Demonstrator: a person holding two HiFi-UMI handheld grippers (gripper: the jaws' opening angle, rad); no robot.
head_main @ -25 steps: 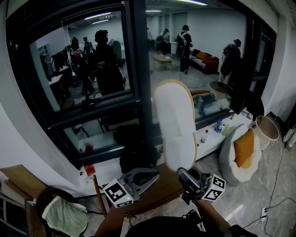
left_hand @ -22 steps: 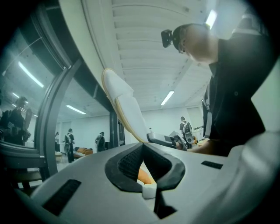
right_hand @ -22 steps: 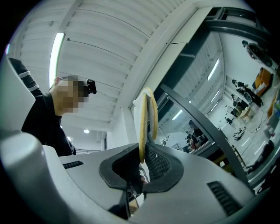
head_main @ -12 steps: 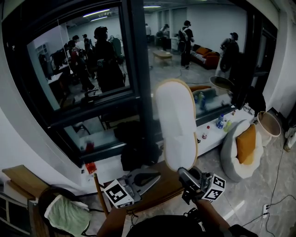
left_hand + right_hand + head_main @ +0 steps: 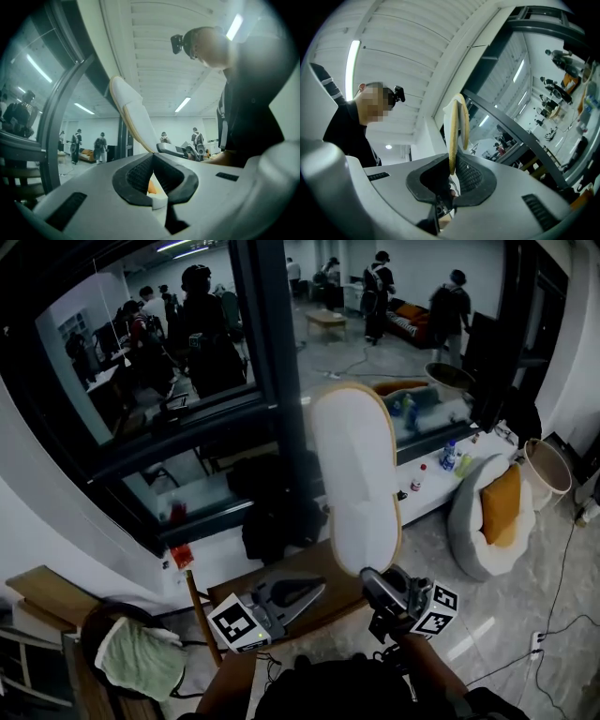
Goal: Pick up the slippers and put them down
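A white-soled slipper with a tan rim (image 5: 354, 474) stands upright in the air in front of the window. My right gripper (image 5: 373, 576) is shut on its lower end. In the right gripper view the slipper's thin edge (image 5: 452, 126) rises from between the pads of the right gripper (image 5: 451, 163). To its left my left gripper (image 5: 317, 588) points right, apart from the slipper, jaws shut with nothing in them. The left gripper view has the slipper (image 5: 131, 112) beyond the closed tips of the left gripper (image 5: 152, 156). No second slipper is in view.
A brown wooden table (image 5: 323, 610) lies under both grippers. A dark window post (image 5: 272, 381) and a white sill with bottles (image 5: 450, 460) are behind. A round white chair with an orange cushion (image 5: 492, 517) is at right, a chair with green cloth (image 5: 141, 662) at lower left.
Both grippers and the slipper have come down a little against the window. The right gripper's hold on the slipper is the same.
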